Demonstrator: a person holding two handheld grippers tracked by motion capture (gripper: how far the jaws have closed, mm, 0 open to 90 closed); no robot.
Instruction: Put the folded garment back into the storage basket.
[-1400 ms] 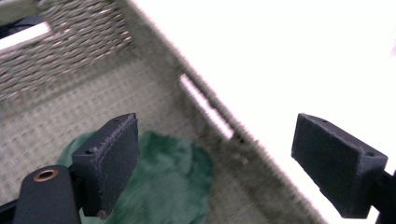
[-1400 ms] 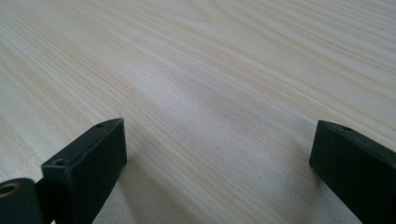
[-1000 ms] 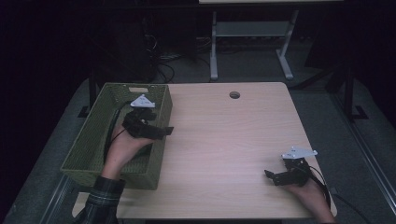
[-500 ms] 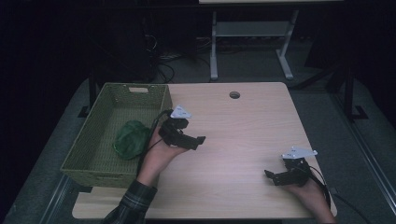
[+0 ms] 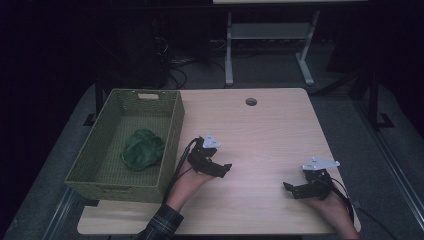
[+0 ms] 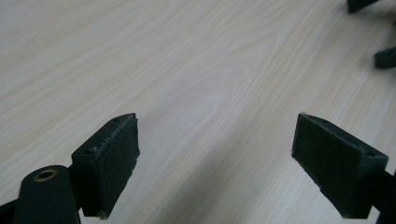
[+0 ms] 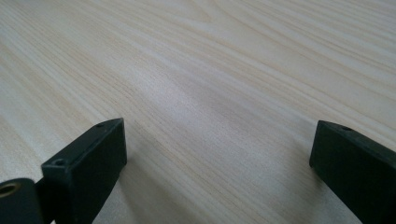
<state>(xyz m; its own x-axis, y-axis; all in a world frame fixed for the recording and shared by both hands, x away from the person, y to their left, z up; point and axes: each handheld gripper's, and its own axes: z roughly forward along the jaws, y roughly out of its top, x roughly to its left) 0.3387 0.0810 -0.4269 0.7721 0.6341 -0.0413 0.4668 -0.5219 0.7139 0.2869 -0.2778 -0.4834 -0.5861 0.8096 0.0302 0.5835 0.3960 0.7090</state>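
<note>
Left gripper (image 5: pixel 220 169): held low over the table (image 5: pixel 280 130), just right of the basket (image 5: pixel 172 130), pointing right and slightly toward the person. The left hand (image 5: pixel 192 182) grips it from behind; the forearm enters from the bottom edge in a plaid sleeve (image 5: pixel 162 227). A black cable loops from the gripper back along the basket wall. In the left gripper view (image 6: pixel 215 163) the jaws stand wide apart with bare wood grain between them; nothing clamped.

Right gripper (image 5: pixel 292 189): near the front right corner of the table, pointing left, with the grey plate on top. The right hand (image 5: pixel 327 207) holds it from the right, and the wrist comes in from the bottom right. In the right gripper view (image 7: pixel 217 163) the jaws are also spread wide, with bare table between the pads.

The two grippers are well apart, aimed roughly toward each other.

Green cloth (image 5: pixel 143 148): crumpled, lying on the basket floor, toward its right-hand wall. Neither gripper touches it.

Basket: green, woven, at the left side of the table, with a handle slot in the far wall.

Writing or labels: none legible on the grippers, basket or table.
</note>
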